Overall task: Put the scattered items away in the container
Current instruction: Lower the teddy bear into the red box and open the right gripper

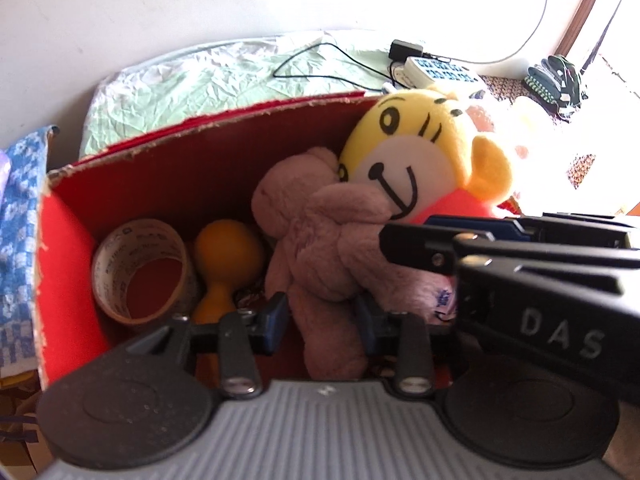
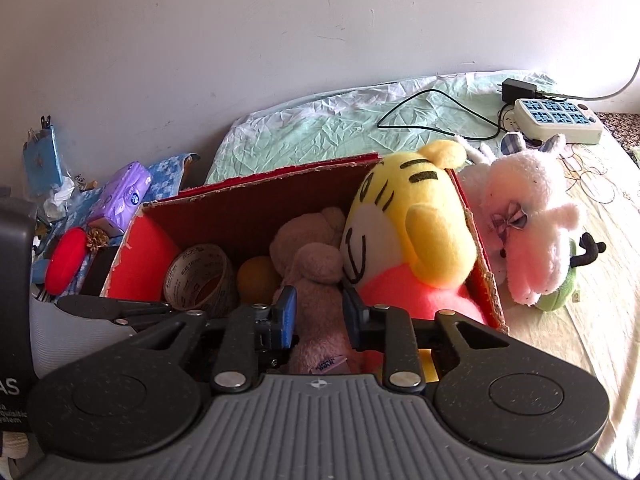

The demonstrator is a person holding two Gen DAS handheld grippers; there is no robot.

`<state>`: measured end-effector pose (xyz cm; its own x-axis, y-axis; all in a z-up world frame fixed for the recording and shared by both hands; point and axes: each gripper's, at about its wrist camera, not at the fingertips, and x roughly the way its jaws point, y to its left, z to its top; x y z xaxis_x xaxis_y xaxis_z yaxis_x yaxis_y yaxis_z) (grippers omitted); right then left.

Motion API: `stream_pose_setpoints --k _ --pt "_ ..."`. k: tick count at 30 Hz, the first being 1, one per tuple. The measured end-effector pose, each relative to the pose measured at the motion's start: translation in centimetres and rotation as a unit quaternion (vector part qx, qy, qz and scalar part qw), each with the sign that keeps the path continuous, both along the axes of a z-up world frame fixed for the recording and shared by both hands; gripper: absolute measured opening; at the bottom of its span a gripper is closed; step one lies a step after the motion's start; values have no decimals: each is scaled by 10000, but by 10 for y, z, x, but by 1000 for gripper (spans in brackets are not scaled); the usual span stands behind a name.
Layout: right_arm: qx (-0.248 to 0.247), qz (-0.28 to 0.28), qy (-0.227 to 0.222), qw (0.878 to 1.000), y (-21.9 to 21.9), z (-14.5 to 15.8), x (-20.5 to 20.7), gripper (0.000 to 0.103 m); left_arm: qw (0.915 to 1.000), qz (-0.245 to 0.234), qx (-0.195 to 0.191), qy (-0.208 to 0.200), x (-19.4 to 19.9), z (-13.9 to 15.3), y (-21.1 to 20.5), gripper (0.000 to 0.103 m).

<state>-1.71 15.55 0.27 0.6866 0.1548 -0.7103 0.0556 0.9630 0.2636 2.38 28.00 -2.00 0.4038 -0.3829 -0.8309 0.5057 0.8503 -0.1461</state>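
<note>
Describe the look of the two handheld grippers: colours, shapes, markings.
The left gripper and the right gripper look alike: a ribbed grey body, two round black discs at its corners, black link arms with silver pivot bolts, and short jaws faced with blue pads. In the left wrist view, the right gripper's black housing carries white letters "DAS". No sleeves or cables on them show.

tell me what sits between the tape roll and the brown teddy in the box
An orange ball-shaped toy sits between the tape roll and brown teddy; clearest in the left wrist view.

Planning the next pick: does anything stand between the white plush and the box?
Only the box's own right wall, which the white plush lies beside. Just inside it, the yellow plush fills that end.
</note>
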Motion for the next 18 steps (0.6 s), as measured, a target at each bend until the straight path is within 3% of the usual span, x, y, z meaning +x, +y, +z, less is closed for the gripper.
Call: stream_pose_setpoints --k 5,18 --pt "-41 -62 -222 9997 -5 14 -9 28 9997 160 103 -135 -5 9 0 39" --pt "-202 -191 -211 9994 -17 12 -24 28 9947 739 584 -412 -19 21 -3 61"
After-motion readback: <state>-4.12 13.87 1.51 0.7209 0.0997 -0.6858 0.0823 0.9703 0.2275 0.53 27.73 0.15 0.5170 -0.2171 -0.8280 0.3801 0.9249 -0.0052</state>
